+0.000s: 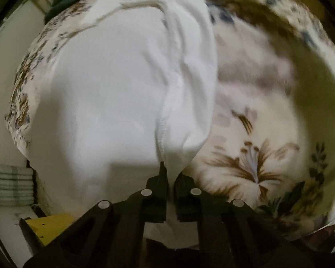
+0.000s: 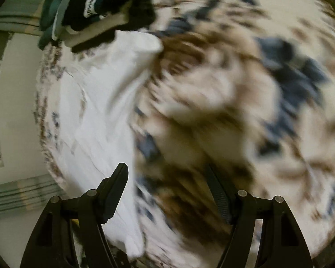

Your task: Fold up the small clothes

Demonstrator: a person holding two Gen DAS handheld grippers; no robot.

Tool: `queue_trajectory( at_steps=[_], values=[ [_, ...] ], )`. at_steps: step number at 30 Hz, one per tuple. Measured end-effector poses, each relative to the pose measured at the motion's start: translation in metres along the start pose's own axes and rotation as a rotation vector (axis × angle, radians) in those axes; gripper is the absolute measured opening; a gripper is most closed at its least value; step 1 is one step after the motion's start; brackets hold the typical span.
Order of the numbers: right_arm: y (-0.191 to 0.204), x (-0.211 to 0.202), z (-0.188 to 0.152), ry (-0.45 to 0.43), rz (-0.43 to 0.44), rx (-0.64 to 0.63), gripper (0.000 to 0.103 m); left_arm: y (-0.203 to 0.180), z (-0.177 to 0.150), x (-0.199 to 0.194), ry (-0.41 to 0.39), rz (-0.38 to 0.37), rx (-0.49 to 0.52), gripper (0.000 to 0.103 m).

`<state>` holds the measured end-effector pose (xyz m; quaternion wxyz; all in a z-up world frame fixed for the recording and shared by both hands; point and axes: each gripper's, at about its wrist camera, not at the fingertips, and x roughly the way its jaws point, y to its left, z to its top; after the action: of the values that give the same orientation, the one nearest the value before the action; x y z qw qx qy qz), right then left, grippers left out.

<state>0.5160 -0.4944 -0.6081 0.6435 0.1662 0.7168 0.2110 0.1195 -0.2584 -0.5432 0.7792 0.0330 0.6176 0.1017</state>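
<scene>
A white garment point(image 1: 114, 93) lies spread over a floral bedspread point(image 1: 256, 134). My left gripper point(image 1: 170, 174) is shut on the near edge of the white garment, a fold of cloth pinched between its fingers. In the right wrist view the same white garment point(image 2: 100, 120) runs along the left side, blurred by motion. My right gripper point(image 2: 167, 174) is open and empty, its left finger point(image 2: 116, 187) over the garment's edge and its right finger over the bedspread point(image 2: 234, 102).
A pile of dark clothes point(image 2: 96, 6) sits at the far end of the bed, beyond the white garment. The bed's left edge drops to a pale floor point(image 1: 2, 89). A striped folded cloth point(image 1: 9, 185) and a yellow object point(image 1: 49, 225) lie at lower left.
</scene>
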Motion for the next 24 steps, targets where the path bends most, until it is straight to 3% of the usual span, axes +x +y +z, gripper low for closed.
queue_trajectory(
  at_steps=[5,8,9,10,15,19,24],
  values=[
    [0.008,0.031,0.050,-0.009,0.069,0.085,0.072,0.030,0.007,-0.021,-0.043,-0.002,-0.050,0.003],
    [0.004,0.044,0.071,-0.020,0.123,0.174,0.043,0.042,0.011,-0.028,-0.055,-0.001,-0.075,0.003],
    [0.006,0.046,0.076,-0.029,0.126,0.193,0.022,0.047,0.012,-0.030,-0.058,-0.004,-0.084,0.003],
    [0.009,0.046,0.079,-0.040,0.113,0.204,0.008,0.047,0.011,-0.033,-0.061,-0.006,-0.092,0.003],
    [0.056,0.032,0.084,-0.076,0.062,0.130,0.005,0.077,0.012,-0.043,-0.059,-0.048,-0.167,0.003],
    [0.123,0.015,0.088,-0.100,0.015,0.024,0.005,0.112,0.015,-0.047,-0.055,-0.087,-0.245,0.003],
    [0.211,0.018,0.100,-0.115,-0.058,-0.073,0.005,0.191,0.019,-0.036,-0.040,-0.161,-0.408,0.003]
  ],
)
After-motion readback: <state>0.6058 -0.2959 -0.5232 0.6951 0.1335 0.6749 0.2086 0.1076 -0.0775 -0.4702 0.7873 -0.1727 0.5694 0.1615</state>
